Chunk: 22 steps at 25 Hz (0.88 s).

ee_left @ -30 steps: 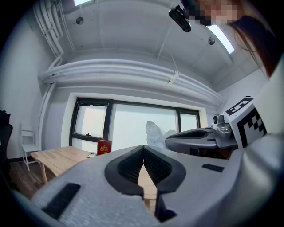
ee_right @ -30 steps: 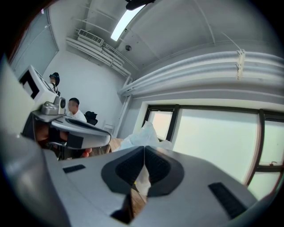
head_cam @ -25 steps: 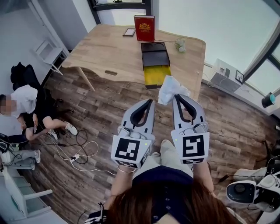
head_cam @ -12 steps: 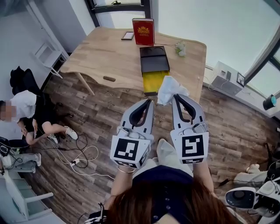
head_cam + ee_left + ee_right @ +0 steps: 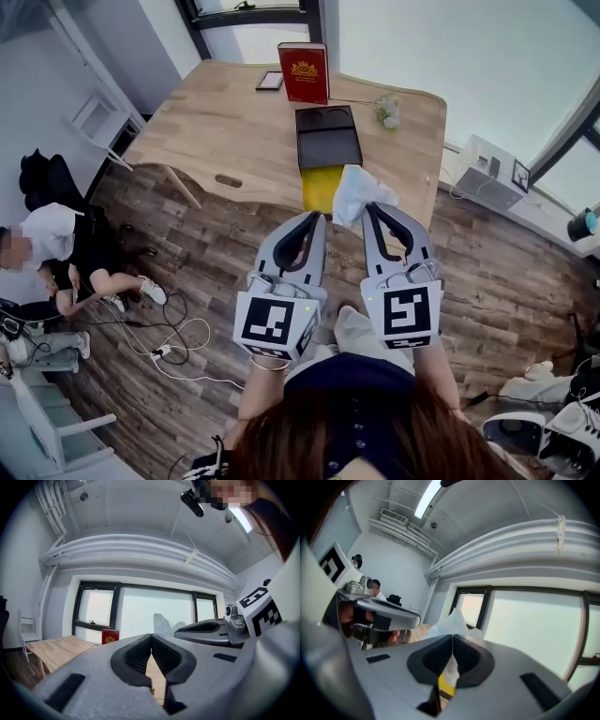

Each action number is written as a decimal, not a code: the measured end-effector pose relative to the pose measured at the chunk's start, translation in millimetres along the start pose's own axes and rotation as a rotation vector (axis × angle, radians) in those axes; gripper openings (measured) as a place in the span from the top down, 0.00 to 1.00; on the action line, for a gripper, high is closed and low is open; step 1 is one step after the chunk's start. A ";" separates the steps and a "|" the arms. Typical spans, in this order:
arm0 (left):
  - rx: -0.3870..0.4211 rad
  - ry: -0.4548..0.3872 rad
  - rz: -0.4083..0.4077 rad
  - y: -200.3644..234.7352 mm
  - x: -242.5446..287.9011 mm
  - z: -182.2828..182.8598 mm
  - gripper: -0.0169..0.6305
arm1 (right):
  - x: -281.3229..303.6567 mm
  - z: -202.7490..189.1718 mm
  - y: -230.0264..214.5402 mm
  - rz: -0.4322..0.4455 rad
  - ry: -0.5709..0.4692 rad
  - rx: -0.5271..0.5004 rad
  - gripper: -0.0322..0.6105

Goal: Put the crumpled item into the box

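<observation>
Red book [image 5: 304, 72] upright on wooden table [image 5: 216, 127] — seated person [image 5: 49, 236], floor cables [image 5: 174, 330]

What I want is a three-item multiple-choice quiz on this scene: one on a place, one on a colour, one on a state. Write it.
1. Where does the open box sit?
A. on the floor
B. on the wooden table
C. on a chair

2. What colour is the box's lining?
A. yellow
B. blue
C. white

3. What state is the right gripper in?
A. open, empty
B. lying on the table
C. shut on the crumpled item

Answers:
1 B: the head view shows it at the table's near edge.
2 A: yellow shows inside its near half.
3 C: the right gripper view shows white material pinched between closed jaws.
</observation>
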<state>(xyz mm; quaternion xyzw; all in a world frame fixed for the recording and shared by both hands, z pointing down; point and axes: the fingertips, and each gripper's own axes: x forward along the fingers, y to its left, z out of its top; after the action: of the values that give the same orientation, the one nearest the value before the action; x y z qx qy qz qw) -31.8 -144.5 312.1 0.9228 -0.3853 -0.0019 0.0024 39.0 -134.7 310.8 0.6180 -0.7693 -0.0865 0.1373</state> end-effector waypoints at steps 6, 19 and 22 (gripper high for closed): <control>-0.003 0.014 0.029 13.8 22.3 -5.6 0.93 | 29.7 -12.8 -8.7 0.040 0.021 -0.019 0.91; -0.022 0.044 0.080 40.9 57.5 -15.3 0.93 | 81.4 -43.8 -13.8 0.118 0.092 -0.065 0.91; -0.023 0.047 0.089 45.4 64.1 -15.3 0.93 | 91.5 -51.4 -16.8 0.130 0.115 -0.080 0.91</control>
<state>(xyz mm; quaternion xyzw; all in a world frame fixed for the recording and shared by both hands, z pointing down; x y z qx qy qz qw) -18.9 -221.9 327.5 0.9044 -0.4259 0.0152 0.0222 52.7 -225.8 363.9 0.5648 -0.7945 -0.0723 0.2111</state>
